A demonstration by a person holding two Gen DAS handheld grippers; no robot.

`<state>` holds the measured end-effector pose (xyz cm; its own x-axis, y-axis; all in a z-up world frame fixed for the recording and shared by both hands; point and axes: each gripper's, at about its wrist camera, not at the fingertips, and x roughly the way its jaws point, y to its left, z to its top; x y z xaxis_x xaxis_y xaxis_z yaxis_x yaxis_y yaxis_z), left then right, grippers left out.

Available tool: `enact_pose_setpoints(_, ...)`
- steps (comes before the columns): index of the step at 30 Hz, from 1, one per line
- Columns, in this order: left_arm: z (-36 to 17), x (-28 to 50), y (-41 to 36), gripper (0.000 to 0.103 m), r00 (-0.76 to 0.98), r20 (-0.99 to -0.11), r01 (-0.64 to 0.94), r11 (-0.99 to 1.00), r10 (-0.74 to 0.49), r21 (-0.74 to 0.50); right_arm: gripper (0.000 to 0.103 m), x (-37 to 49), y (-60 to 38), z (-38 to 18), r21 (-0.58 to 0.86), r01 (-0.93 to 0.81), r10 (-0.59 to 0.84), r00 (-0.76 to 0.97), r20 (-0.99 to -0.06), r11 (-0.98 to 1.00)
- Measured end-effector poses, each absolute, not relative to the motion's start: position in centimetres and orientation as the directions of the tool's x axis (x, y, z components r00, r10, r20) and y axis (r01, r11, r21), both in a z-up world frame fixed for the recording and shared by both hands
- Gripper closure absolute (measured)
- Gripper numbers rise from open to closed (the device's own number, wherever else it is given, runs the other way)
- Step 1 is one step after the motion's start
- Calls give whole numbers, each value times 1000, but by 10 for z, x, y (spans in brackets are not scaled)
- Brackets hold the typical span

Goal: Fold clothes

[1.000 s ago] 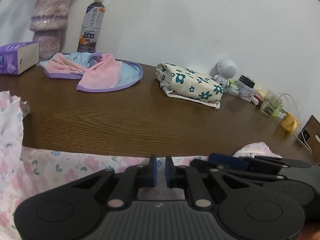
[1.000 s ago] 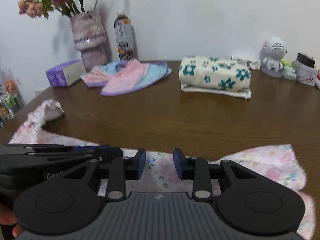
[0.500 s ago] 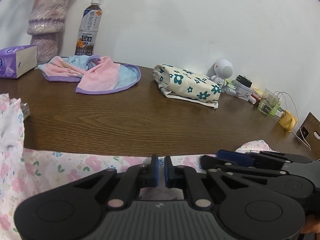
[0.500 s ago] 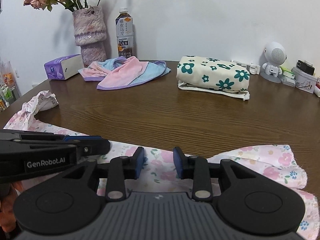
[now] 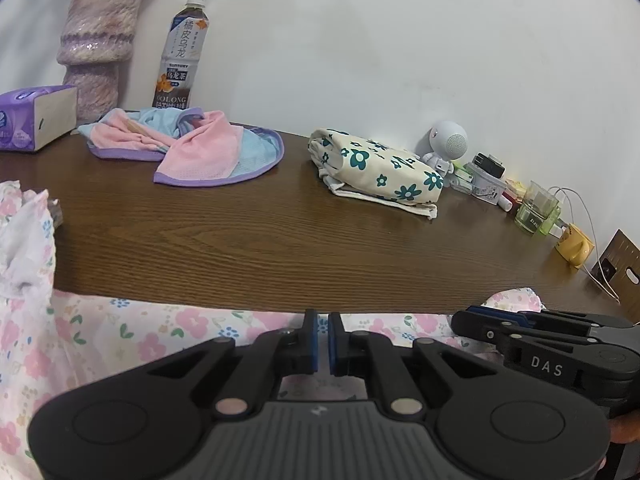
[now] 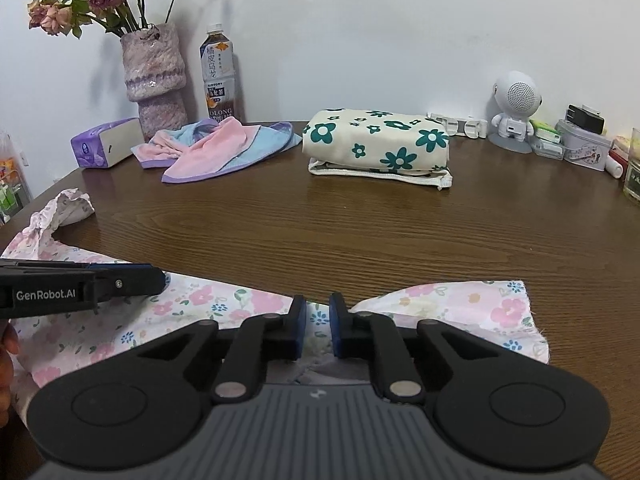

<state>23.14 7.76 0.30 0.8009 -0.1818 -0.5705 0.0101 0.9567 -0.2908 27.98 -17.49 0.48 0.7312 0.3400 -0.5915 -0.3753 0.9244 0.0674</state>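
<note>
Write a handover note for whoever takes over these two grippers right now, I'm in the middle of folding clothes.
Left gripper: shut on the far edge of the pink floral garment.
Right gripper: jaws closing, the same garment's edge between them, a narrow gap left.
The garment lies along the near edge of the table, one end bunched at the left, not yet folded.
Done, it seems: the cream garment with green flowers lies folded at the back.
Left: let the right gripper finish its grip, fold the floral garment; the pink and blue cloth by the vase lies unfolded.
</note>
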Motion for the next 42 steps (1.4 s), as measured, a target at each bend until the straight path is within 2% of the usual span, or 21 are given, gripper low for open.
enact_pose_setpoints(4, 3, 232, 77, 97, 801, -571, 10, 957, -182, -291, 90, 278, -181, 5, 35, -346, 298, 749, -592, 938)
enact_pose_setpoints(6, 4, 231, 77, 97, 800, -571, 10, 957, -182, -291, 80, 279, -190, 5, 43, -330, 290, 755, -588, 943)
enact_pose_setpoints(7, 4, 231, 77, 97, 800, -571, 10, 957, -182, -290, 78, 280, -195, 5, 51, -320, 288, 757, -586, 946)
enact_pose_setpoints(15, 4, 231, 77, 97, 800, -572, 10, 958, -179, -286, 78, 286, -236, 5, 53, -180, 176, 787, -591, 982)
enact_pose_setpoints(18, 4, 231, 76, 97, 800, -573, 11, 959, -177, -282, 78, 280, -242, 15, 124, -175, 214, 807, -551, 977)
enact_pose_setpoints(22, 4, 231, 76, 97, 800, -573, 11, 959, -177, -282, 78, 263, -216, 37, 171, -301, 346, 809, -475, 938)
enact_pose_setpoints(26, 4, 231, 76, 97, 800, -574, 11, 959, -178, -283, 78, 269, -167, 29, 164, -392, 417, 743, -524, 905)
enact_pose_setpoints(30, 4, 231, 77, 97, 799, -573, 12, 958, -181, -287, 79, 278, -139, 13, 128, -399, 393, 704, -591, 908)
enact_pose_setpoints(37, 3, 232, 85, 97, 795, -568, 28, 948, -213, -316, 80, 268, -136, 5, 57, -379, 337, 734, -590, 924)
enact_pose_setpoints(42, 5, 227, 104, 98, 797, -577, -3, 953, -181, -303, 80, 268, -135, 6, 43, -381, 331, 735, -592, 924)
